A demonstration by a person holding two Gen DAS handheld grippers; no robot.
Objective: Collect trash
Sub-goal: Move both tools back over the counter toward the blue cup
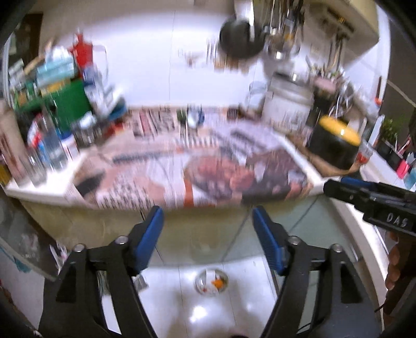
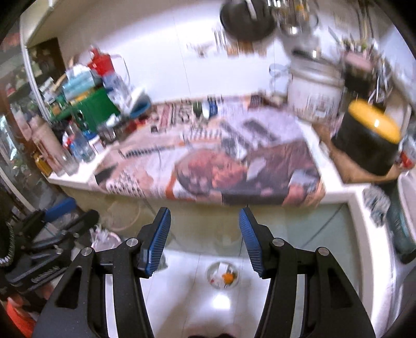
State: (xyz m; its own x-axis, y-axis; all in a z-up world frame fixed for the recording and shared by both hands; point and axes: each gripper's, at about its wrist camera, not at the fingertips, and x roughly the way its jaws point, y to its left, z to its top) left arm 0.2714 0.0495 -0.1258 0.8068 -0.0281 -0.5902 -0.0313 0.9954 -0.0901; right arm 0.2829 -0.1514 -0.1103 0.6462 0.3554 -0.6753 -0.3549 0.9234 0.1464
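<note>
A small round clear bowl [image 1: 212, 282] [image 2: 223, 277] sits on the shiny white floor, just in front of the bench. It stands upright with its open top facing up. Inside it lie bits of trash: an orange scrap [image 1: 218, 283] [image 2: 228, 277] in the middle, a white piece [image 2: 221, 267] beside it, and tiny red bits. The picture is too blurry to tell what the bits are.

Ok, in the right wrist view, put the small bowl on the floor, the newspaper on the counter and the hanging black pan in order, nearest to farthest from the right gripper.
From the right gripper, which is open:
1. Small bowl, on the floor just below the fingers.
2. Newspaper, spread on the counter ahead.
3. Black pan, hanging on the back wall, top of view.
</note>
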